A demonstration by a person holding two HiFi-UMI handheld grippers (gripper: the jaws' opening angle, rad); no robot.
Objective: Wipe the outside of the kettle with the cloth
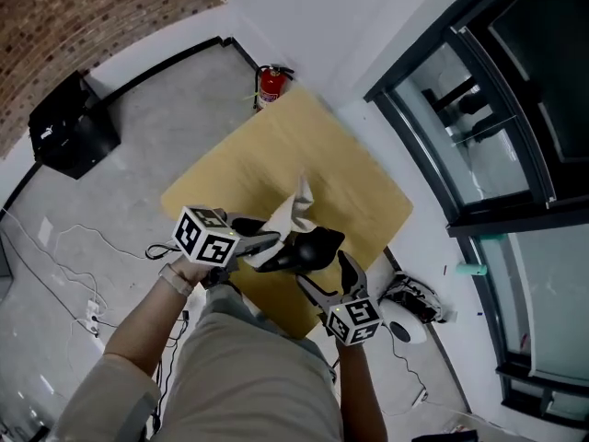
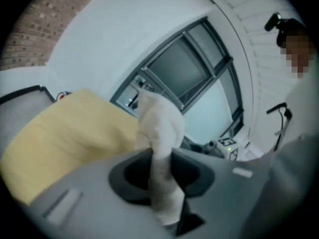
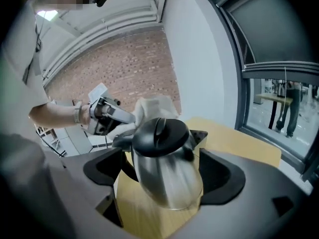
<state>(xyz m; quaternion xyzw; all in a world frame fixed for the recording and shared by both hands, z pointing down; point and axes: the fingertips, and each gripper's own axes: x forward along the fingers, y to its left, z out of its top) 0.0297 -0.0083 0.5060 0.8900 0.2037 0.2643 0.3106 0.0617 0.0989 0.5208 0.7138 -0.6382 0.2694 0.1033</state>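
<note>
We see the kettle (image 3: pixel 168 180): shiny steel body, black lid (image 3: pixel 160 136) on, so the inside is not visible. It hangs tilted over the table (image 1: pixel 354 187), clamped betw. the jaws of the R gripper (image 3: pixel 167 171). L gripper (image 2: pixel 160 163) jaws are nearly closed and pinch the white cloth (image 2: pixel 158 126), just beside the kettle.

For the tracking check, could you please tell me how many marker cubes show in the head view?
2: one cube on the left tool, the other on the right tool; none hidden.
</note>
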